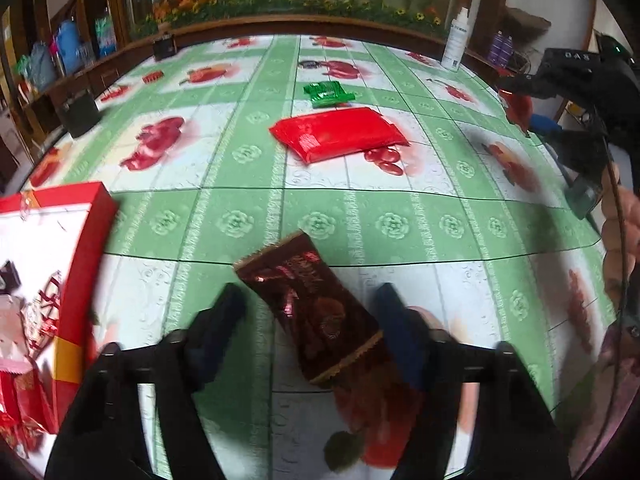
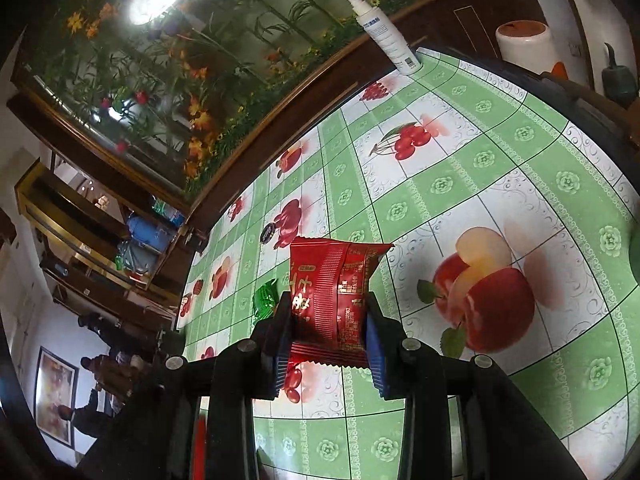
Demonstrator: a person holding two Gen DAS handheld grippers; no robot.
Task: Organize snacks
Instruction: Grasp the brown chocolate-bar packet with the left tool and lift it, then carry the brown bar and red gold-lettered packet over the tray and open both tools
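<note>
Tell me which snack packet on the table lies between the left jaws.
The dark brown packet, lying diagonally between the left jaws. The large red packet and green packet lie farther off, mid-table.

- The red box (image 1: 86,248) ran off the left edge of the left wrist view, its contents blurred.
- The green packet (image 2: 265,300) lay half hidden behind the right gripper's finger.
- The spray bottle's (image 2: 390,36) label print was too small to read.

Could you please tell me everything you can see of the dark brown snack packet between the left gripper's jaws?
The dark brown snack packet is a glossy foil wrapper with gold zigzag-crimped ends and reddish printing, blurred here. It lies tilted between the left gripper's jaws, near the front of the fruit-patterned tablecloth. The pads do not visibly press on it.
</note>
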